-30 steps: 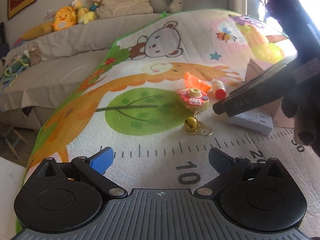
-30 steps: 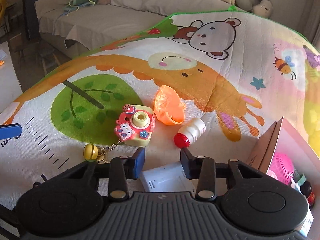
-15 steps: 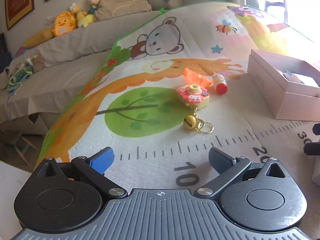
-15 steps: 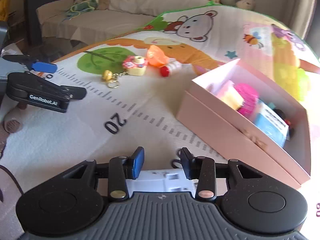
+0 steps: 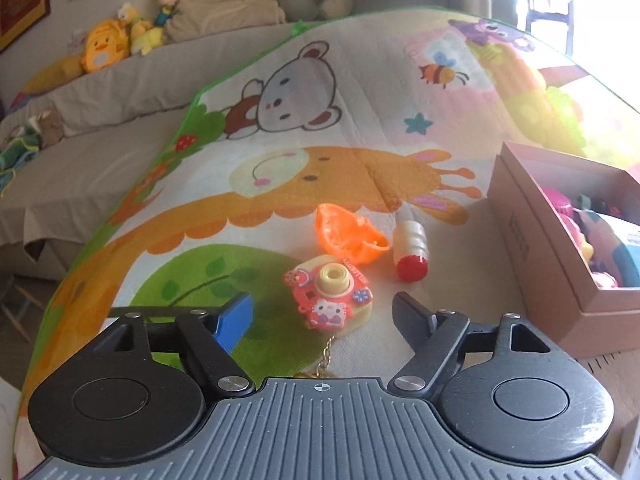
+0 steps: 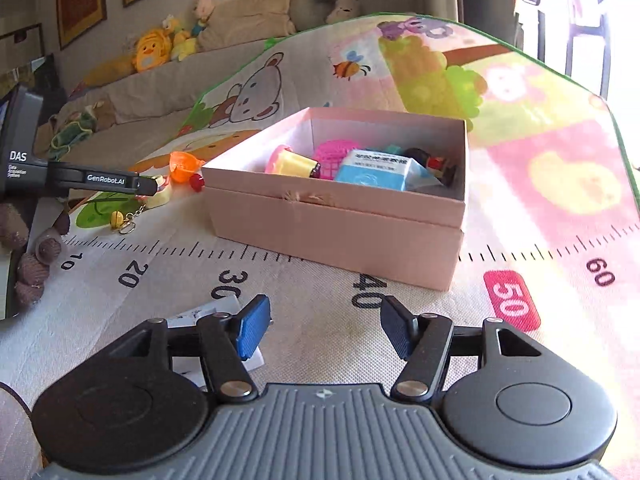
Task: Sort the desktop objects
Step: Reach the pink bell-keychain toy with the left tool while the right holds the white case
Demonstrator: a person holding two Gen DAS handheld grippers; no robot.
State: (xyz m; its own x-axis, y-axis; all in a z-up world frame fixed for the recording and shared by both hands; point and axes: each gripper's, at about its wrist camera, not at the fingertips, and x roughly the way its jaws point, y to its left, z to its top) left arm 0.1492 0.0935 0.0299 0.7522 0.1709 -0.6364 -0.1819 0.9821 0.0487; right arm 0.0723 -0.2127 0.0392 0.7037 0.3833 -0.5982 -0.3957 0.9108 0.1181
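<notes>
The left gripper (image 5: 322, 314) is closing around the toy camera (image 5: 330, 298), pads not yet touching; centre it first. The right gripper (image 6: 322, 330) is opening, nothing between its jaws.

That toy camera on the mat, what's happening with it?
A person is sorting toys into the pink box. The left gripper is closing around the toy camera, which lies between its fingers but isn't pinched yet. The right gripper is opening with nothing between its fingers; a white adapter lies on the mat beside it. An orange cup and small bottle still wait.
</notes>
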